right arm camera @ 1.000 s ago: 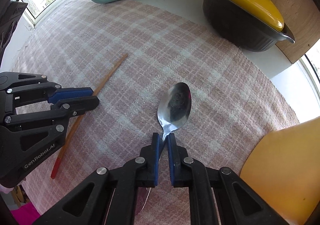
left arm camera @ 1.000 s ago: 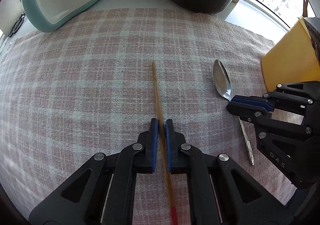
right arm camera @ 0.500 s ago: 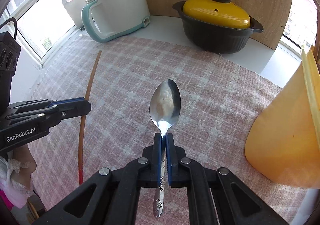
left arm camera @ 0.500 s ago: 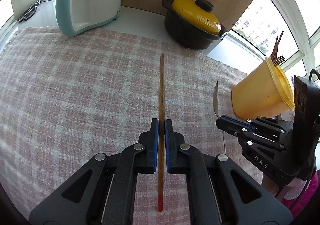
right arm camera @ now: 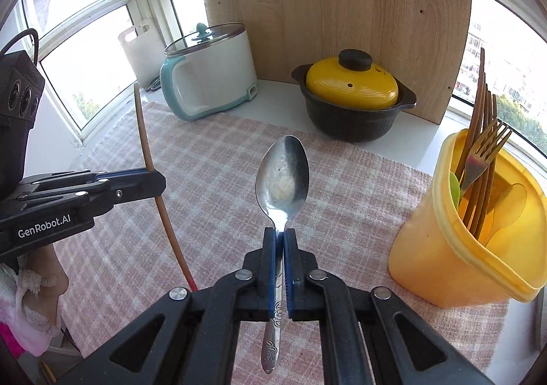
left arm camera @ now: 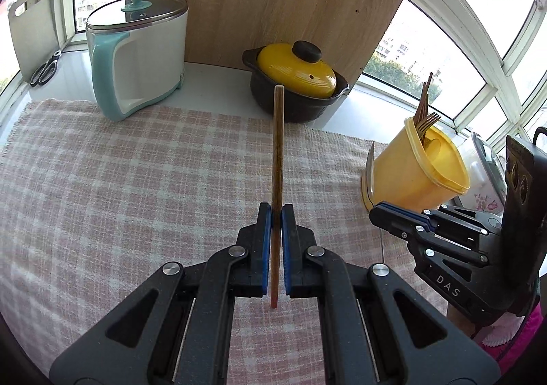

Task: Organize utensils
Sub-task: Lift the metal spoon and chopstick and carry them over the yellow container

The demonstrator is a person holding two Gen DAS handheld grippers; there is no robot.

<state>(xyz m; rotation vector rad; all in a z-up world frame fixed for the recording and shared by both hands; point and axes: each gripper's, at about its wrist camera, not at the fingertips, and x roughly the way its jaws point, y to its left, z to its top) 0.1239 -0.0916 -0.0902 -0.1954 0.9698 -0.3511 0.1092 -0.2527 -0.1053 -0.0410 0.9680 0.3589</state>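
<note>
Left wrist view: the left hand-held gripper (left arm camera: 276, 210), angled downward above the checked cloth (left arm camera: 136, 180) on the surface, clamps a wooden chopstick (left arm camera: 277, 145) near its red-tipped end. Alongside it, the right hand-held gripper (right arm camera: 279, 234), likewise tilted down, pinches a metal spoon (right arm camera: 282, 176) by the handle, bowl forward. A yellow utensil cup (right arm camera: 454, 255) stands to the right holding forks and chopsticks.

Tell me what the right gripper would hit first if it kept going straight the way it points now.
Probably the pink checked tablecloth. The right gripper, shut on the metal spoon, tilts down toward bare cloth short of the black pot with the yellow lid; depth is uncertain.
</note>
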